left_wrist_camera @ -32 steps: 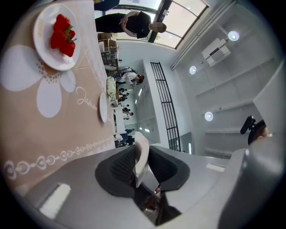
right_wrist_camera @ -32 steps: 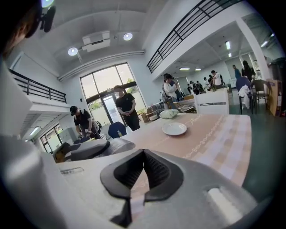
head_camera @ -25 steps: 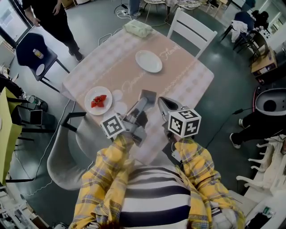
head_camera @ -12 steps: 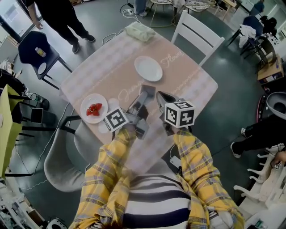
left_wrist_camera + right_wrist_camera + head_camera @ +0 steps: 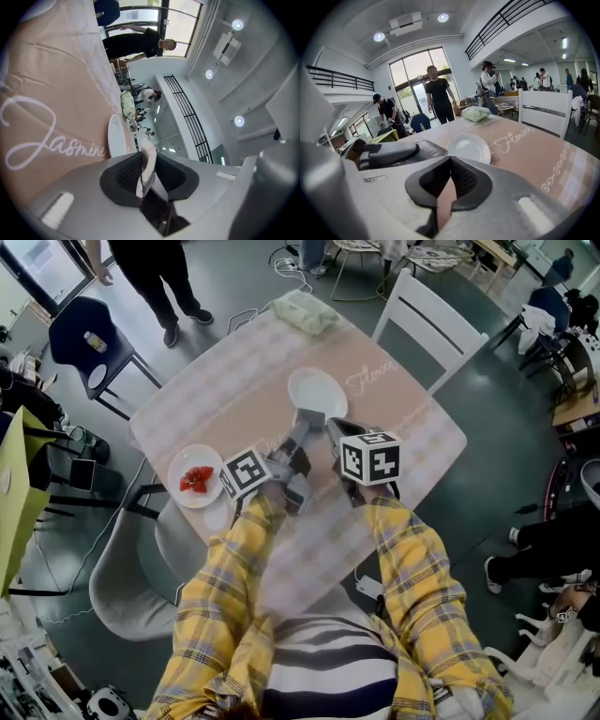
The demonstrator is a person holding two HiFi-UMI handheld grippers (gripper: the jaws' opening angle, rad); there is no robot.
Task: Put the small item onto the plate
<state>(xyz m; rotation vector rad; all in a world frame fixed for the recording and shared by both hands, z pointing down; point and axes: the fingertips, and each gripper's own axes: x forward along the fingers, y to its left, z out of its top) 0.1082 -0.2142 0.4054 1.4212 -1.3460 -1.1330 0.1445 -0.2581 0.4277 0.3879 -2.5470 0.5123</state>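
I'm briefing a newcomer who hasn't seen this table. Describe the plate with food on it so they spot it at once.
Find the table with the pink cloth; two white plates lie on it. The food plate sits near its left corner in the head view. Only it carries red food pieces, while the other plate, nearer the middle, is bare.
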